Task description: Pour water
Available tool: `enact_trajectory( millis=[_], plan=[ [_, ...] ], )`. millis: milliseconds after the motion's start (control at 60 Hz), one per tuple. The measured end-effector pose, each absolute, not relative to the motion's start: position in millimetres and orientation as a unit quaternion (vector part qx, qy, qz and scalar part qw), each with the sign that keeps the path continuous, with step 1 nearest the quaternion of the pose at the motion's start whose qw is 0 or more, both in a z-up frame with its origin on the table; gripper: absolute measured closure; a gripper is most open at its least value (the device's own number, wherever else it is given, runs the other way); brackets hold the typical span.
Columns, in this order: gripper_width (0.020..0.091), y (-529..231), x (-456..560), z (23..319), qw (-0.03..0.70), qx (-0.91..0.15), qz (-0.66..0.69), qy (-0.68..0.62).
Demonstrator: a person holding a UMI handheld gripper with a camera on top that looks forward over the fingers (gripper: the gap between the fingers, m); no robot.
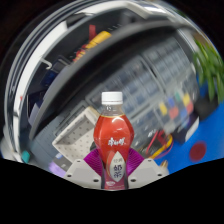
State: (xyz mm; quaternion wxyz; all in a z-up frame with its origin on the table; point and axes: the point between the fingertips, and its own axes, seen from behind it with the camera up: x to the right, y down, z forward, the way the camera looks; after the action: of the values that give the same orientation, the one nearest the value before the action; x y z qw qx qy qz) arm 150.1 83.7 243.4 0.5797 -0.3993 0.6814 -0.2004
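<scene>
Here the claw [117, 172] appears closed on a bottle [114, 135] of red drink with a white cap, both purple pads pressing its lower sides. The whole scene is tilted, so the bottle seems lifted and carried. No cup is visible; next, it must be found before tipping the bottle.

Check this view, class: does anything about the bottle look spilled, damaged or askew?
Nothing stands out. The bottle is upright, white cap on, red label intact, held in the gripper. No spill shows around it.
</scene>
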Motion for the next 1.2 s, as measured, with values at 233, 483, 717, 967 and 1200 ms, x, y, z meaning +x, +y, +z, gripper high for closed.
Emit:
enact_trajectory(
  millis=[233,483,717,967,1200],
  plan=[
    [0.0834,-35,162,265,0.483,-0.481,-0.428,0.594],
    [0.0836,-131,155,196,0.433,-0.471,-0.475,0.604],
    [0.0836,-155,152,101,0.372,-0.533,-0.463,0.603],
    [0.0788,-154,148,92,0.405,-0.511,-0.466,0.598],
    [0.046,-158,142,86,0.391,-0.508,-0.453,0.62]
  ],
)
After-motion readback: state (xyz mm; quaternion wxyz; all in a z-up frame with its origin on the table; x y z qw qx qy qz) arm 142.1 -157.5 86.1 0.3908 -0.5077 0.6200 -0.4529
